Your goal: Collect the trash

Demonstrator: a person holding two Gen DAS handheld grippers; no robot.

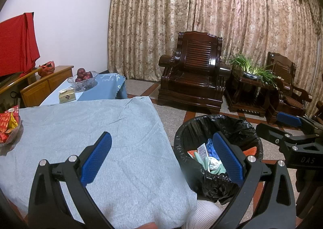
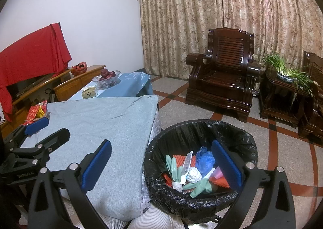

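Note:
A round bin with a black liner (image 2: 201, 134) stands on the floor right of the grey-clothed table (image 2: 105, 124). It holds trash: green gloves (image 2: 173, 166), a blue bag (image 2: 205, 159), a white wad (image 2: 193, 174), orange ridged pieces (image 2: 180, 159). The bin also shows in the left wrist view (image 1: 218, 126). My left gripper (image 1: 161, 156) is open and empty over the table's right edge. My right gripper (image 2: 161, 166) is open and empty, its right finger over the bin. Each gripper shows in the other's view, the right gripper (image 1: 290, 126) and the left gripper (image 2: 44, 130).
A bowl of red snack packets (image 1: 8, 126) sits at the table's left edge. Behind stand a blue-clothed table (image 1: 105, 87) with an apple bowl (image 1: 83, 79) and a tissue box (image 1: 67, 96), a wooden cabinet, dark armchairs (image 1: 193, 79) and a plant (image 1: 248, 67).

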